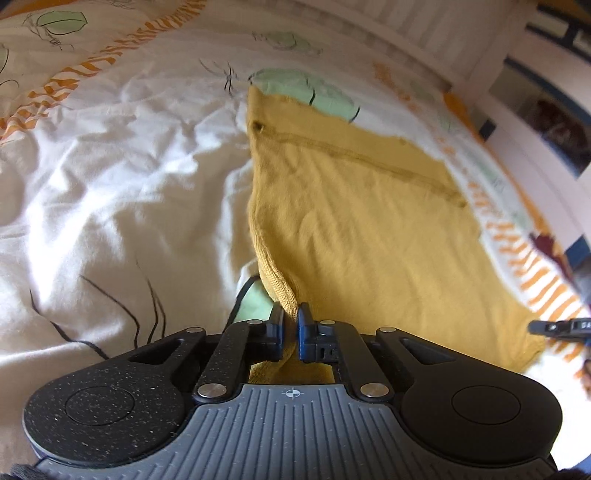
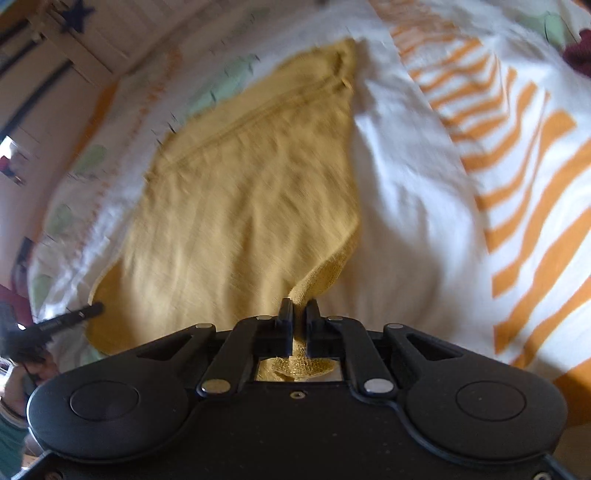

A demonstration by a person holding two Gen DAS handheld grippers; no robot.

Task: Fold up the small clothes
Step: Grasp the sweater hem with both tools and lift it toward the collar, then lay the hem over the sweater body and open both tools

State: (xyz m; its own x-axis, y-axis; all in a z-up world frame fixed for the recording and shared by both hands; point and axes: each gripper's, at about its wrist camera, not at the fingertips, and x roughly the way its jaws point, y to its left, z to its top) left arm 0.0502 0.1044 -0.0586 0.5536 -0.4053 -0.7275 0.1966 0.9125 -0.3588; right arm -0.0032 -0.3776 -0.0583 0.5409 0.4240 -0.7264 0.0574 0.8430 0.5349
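- My left gripper (image 1: 290, 321) is clamped on the near left corner of the mustard-yellow garment (image 1: 354, 206); knit fabric is bunched between the fingers and pulled up off the bed.
- My right gripper (image 2: 299, 314) is clamped on the garment's near right corner, same way: cloth pinched tight, ribbed edge rising to the pads.
- Garment lies spread on the bedsheet (image 1: 122, 177), near edge lifted at both corners, rest flat w/ light creases. A seam line runs across its far part.
- Bedsheet is white, wrinkled, w/ orange stripes, pale green patches and thin black lines. Green patch peeks out at the garment's far left corner.
- Orange stripes lie to the right of the garment in the right wrist view.
- A dark red item (image 2: 580, 51) sits well beyond the garment, far right; can't tell what it is.
- White slatted furniture (image 1: 436, 33) stands past the garment's far edge.
- Right wrist view is motion-blurred, so fine detail is unclear.
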